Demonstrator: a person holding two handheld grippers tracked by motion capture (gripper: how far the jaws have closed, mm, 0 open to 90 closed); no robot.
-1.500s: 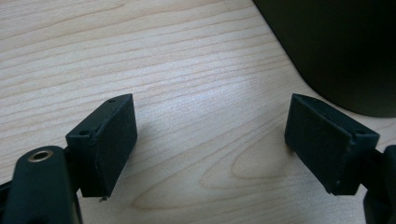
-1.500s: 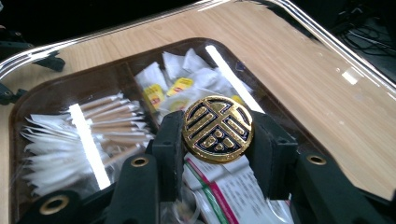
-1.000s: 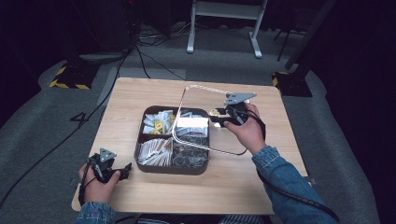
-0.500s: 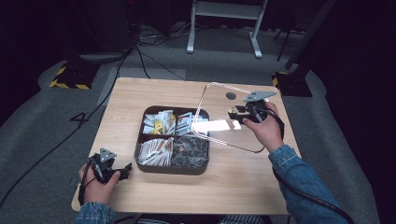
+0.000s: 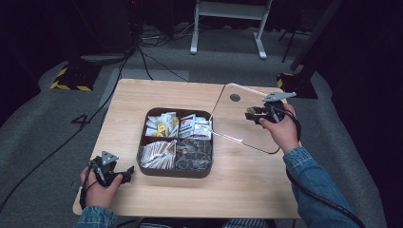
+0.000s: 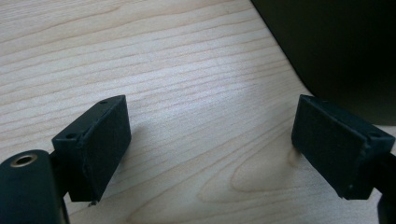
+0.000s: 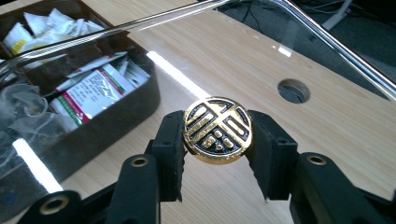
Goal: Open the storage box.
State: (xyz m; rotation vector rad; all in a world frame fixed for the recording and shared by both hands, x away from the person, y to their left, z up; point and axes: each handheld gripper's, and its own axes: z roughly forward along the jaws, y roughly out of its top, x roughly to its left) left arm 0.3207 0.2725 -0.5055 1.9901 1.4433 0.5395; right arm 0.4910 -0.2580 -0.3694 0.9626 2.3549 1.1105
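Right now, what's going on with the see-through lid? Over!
Right gripper shut on gold knob, glass lid lifted off the box. Left gripper open, resting on table. Nothing in the way.

Glossy gold-and-black metal knob (image 7: 217, 129) on clear glass lid (image 7: 327, 84), matt black claw pads (image 7: 169, 149), pale smooth-grained wooden table (image 5: 142, 102)

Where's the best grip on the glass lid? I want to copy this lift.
By the gold knob at the centre of the glass lid, from above, one jaw each side. It is round, raised and narrow; the pane is thin and slick. The right gripper holds it so.
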